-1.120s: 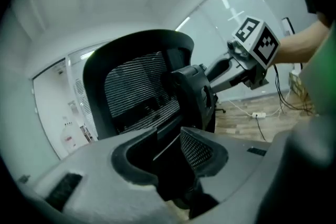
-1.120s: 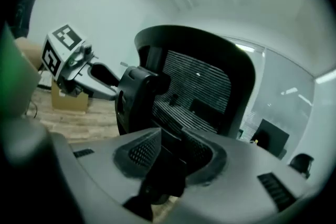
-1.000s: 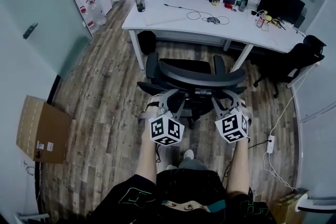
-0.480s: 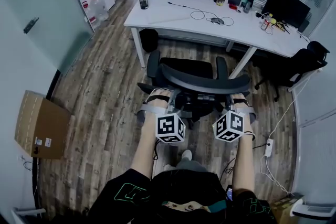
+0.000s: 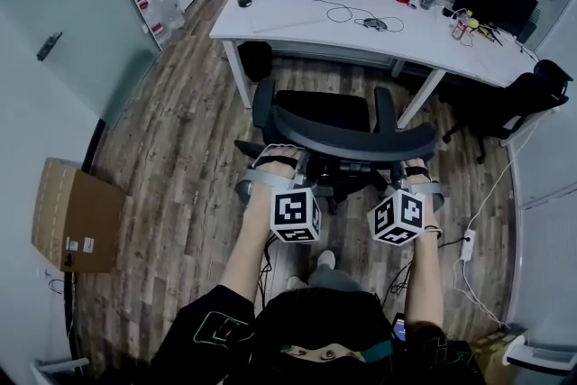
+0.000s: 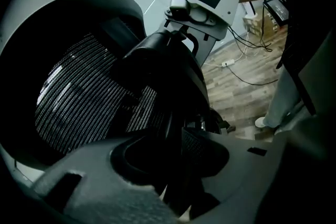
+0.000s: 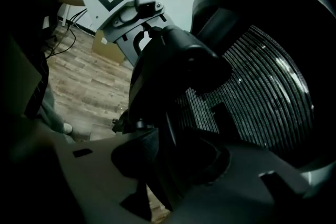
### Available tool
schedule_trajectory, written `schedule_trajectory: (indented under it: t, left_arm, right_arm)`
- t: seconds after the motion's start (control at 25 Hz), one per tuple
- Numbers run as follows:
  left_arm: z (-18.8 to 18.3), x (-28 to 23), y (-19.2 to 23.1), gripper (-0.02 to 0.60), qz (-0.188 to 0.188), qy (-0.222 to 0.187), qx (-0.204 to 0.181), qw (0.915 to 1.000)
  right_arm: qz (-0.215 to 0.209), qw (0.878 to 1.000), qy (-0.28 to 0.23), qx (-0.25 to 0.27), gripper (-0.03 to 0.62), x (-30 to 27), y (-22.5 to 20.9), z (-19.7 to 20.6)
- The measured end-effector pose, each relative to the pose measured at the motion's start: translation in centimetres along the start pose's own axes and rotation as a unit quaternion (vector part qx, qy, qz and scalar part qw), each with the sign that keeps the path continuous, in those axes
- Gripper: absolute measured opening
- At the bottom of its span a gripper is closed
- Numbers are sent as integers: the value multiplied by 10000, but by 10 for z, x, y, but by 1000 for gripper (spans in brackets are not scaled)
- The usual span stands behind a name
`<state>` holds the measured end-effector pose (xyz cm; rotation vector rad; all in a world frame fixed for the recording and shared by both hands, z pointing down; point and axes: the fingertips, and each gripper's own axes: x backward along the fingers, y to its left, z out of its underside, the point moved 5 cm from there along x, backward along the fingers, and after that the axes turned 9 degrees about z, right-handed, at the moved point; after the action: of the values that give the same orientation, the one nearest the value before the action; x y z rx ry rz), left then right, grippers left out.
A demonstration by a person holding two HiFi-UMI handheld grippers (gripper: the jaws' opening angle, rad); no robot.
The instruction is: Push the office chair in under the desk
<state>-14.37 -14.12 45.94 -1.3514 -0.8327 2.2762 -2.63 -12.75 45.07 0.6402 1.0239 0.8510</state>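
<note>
Now, contact step: black mesh-back office chair (image 5: 352, 140) sits near white rectangular desk (image 5: 297, 18), not yet under. Left gripper (image 5: 273, 163), right gripper (image 5: 416, 173): jaws wide, just been opening, backrest rim between, seemingly unclamped. Next: even forward shove. Gap between desk legs open; black bin (image 5: 255, 63) at left leg.

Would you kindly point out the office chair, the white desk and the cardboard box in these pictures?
office chair (image 5: 352, 140): head view, top band of its backrest.
white desk (image 5: 416, 41): head view, bare part of its top.
cardboard box (image 5: 77, 216): head view, middle of its top face.
</note>
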Motion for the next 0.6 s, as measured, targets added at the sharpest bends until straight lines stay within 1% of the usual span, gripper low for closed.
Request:
schedule_trajectory:
  t: [0.24, 0.48, 0.6]
  left_arm:
    - [-3, -5, 4, 158, 60, -55, 29, 10000]
    - [0, -20, 14, 158, -183, 15, 105, 9998]
    - [2, -30, 24, 156, -199, 78, 121, 9997]
  right_arm:
    - [144, 9998, 21, -144, 158, -2, -4, 6]
    - [272, 9994, 59, -187, 158, -18, -11, 13]
    - [310, 9993, 78, -215, 158, -28, -18, 16]
